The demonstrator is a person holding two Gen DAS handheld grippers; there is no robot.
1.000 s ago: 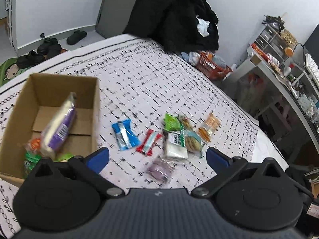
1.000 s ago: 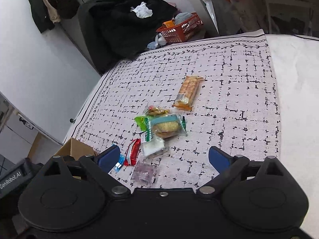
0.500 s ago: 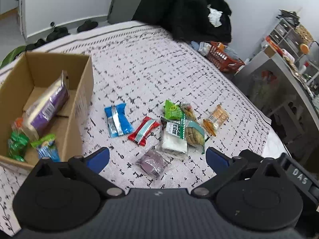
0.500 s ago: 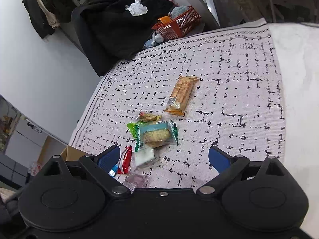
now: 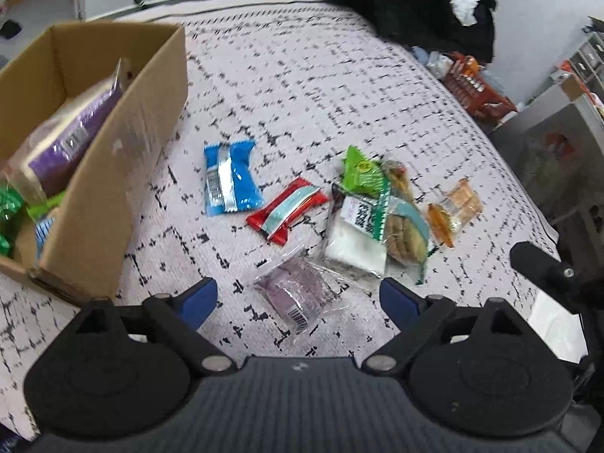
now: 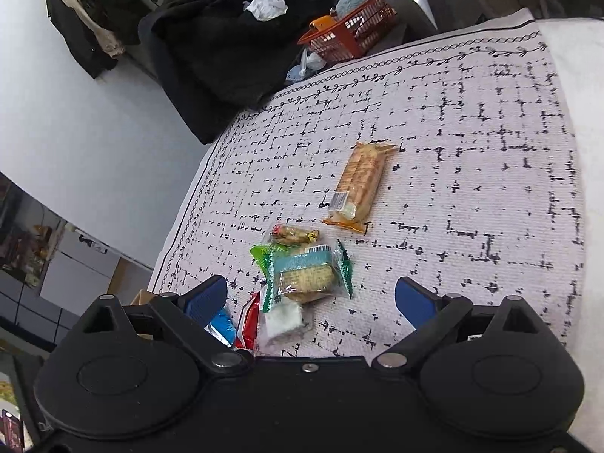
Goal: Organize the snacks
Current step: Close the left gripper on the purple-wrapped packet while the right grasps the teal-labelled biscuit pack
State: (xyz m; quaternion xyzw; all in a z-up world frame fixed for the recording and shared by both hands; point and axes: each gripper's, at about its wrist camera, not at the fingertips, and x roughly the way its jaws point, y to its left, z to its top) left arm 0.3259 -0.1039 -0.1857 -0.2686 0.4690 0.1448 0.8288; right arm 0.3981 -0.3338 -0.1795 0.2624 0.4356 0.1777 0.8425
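Observation:
Several snack packets lie loose on a white patterned cloth. A clear packet with a purple cake (image 5: 298,294) sits right in front of my open left gripper (image 5: 298,302). Beyond it lie a blue packet (image 5: 230,177), a red packet (image 5: 287,215), a white-and-green packet (image 5: 358,238), a cookie packet (image 5: 406,234) and an orange cracker packet (image 5: 455,211). A cardboard box (image 5: 113,173) at the left holds a purple packet (image 5: 71,139) and green ones. My right gripper (image 6: 311,302) is open above the cookie packet (image 6: 305,275), with the orange cracker packet (image 6: 360,185) farther off.
A pile of black clothes (image 6: 234,41) and an orange basket (image 6: 351,34) lie beyond the cloth's far edge. A grey desk (image 5: 558,120) stands at the right. The right gripper's body (image 5: 547,268) shows at the right edge of the left wrist view.
My left gripper has moved down and forward toward the packets, so the purple cake packet now lies between its fingers' line. The right gripper has also come closer to the cookie packet.

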